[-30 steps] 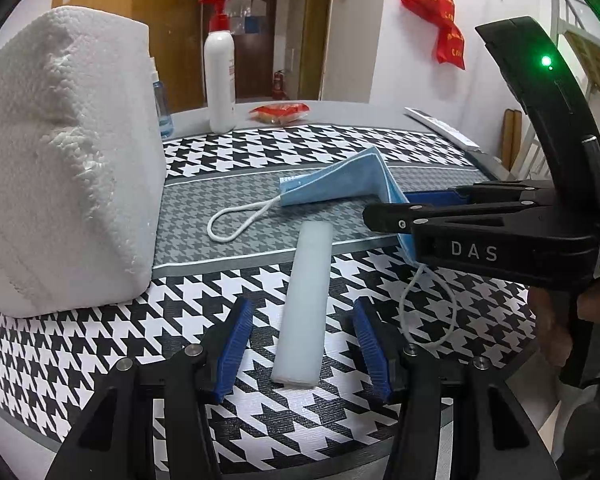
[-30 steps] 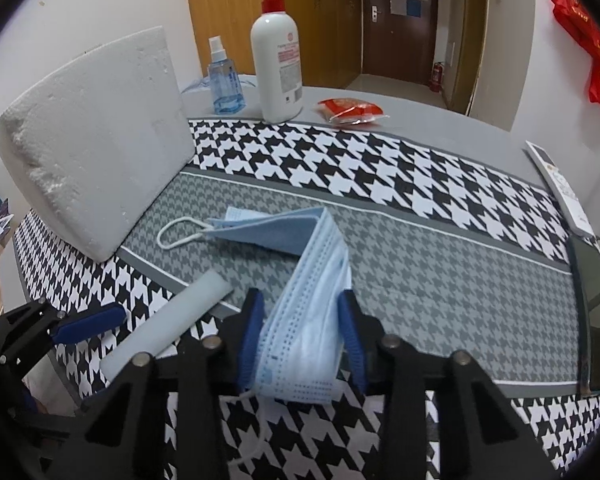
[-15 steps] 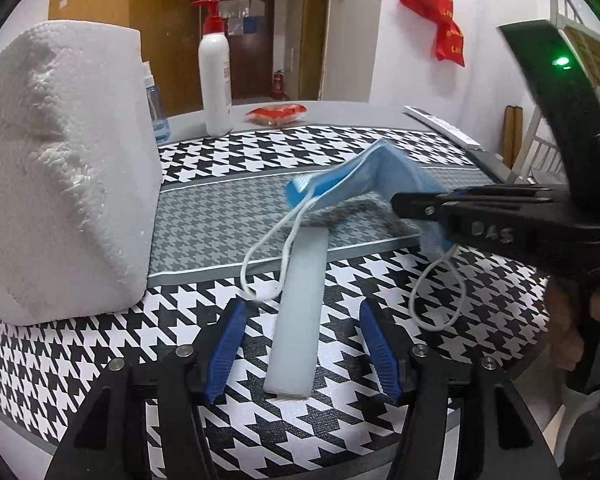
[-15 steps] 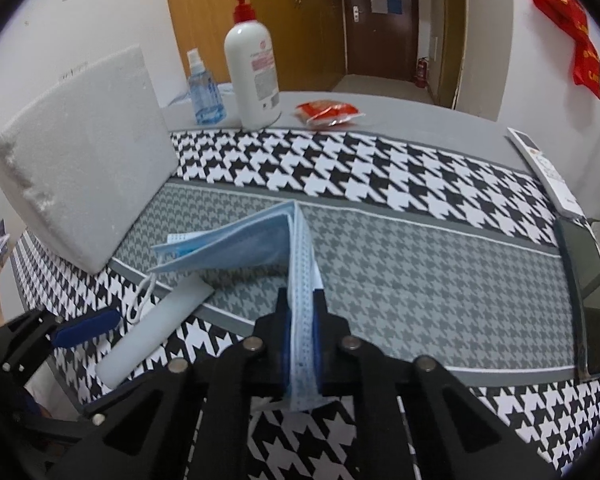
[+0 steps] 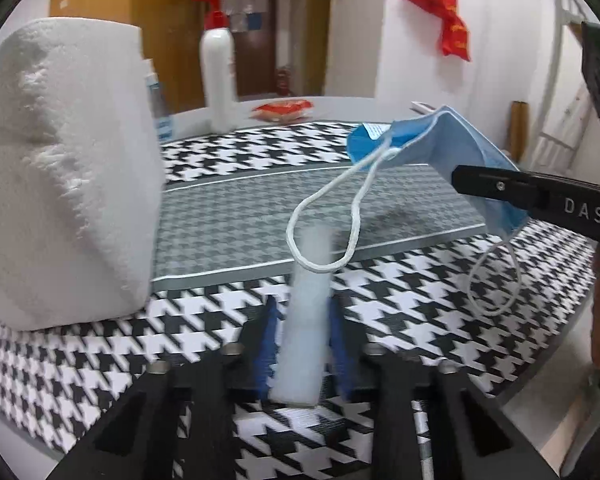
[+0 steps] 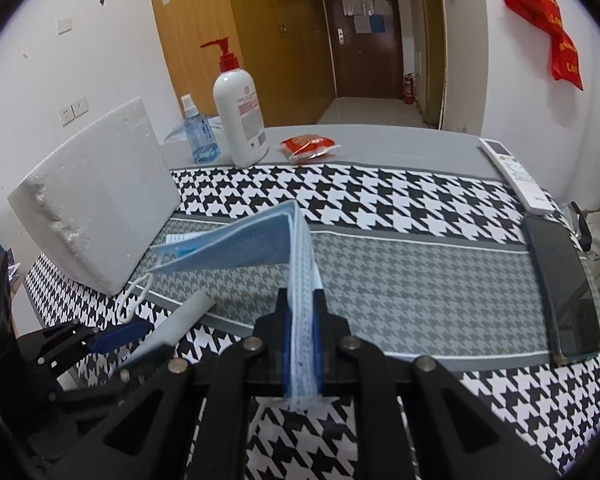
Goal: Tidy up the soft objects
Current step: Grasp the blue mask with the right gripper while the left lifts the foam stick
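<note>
Blue face mask is hanging pinched in the right gripper above the tablecloth, while the left gripper is closing around the white foam strip; lifting it probably comes next.

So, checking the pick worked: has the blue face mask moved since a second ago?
Yes. The face mask has risen off the houndstooth cloth, pinched in the right hand-held gripper; only its ear loop dangles by the foam strip.
</note>
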Demonstrator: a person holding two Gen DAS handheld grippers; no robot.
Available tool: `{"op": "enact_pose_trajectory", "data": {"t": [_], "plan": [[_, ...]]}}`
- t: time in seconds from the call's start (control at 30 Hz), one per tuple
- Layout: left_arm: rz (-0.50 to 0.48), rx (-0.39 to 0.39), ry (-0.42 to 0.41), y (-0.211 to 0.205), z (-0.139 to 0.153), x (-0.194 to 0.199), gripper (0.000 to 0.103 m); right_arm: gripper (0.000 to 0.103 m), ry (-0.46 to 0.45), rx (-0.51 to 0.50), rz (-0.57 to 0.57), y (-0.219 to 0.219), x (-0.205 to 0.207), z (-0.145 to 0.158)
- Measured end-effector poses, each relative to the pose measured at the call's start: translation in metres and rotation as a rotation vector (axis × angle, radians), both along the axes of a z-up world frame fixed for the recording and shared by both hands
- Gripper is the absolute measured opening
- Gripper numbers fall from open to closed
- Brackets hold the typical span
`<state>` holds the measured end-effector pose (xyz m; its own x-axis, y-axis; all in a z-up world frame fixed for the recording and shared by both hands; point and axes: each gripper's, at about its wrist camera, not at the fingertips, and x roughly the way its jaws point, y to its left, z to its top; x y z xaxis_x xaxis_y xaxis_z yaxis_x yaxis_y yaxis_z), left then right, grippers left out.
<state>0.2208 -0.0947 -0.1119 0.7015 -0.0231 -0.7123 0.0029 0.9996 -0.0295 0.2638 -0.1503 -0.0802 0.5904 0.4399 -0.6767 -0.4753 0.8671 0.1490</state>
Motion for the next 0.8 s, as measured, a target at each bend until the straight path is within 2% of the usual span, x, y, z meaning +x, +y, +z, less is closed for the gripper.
{"op": "enact_pose_trajectory", "data": {"t": [0.1, 0.43, 0.8], "plan": [[-0.01, 0.028, -0.005, -0.003, 0.0, 0.0, 0.019, 0.012, -0.012, 0.024, -0.021, -0.009, -0.002, 0.005], [-0.028, -0.016, -0.047, 0.002, 0.011, -0.007, 0.016, 0.012, -0.053, 0.081, -0.047, -0.021, -0.011, 0.019], [-0.025, 0.004, -0.088, 0.0, 0.026, -0.012, 0.016, 0.012, -0.077, 0.128, -0.095, -0.043, -0.012, 0.026]]}}
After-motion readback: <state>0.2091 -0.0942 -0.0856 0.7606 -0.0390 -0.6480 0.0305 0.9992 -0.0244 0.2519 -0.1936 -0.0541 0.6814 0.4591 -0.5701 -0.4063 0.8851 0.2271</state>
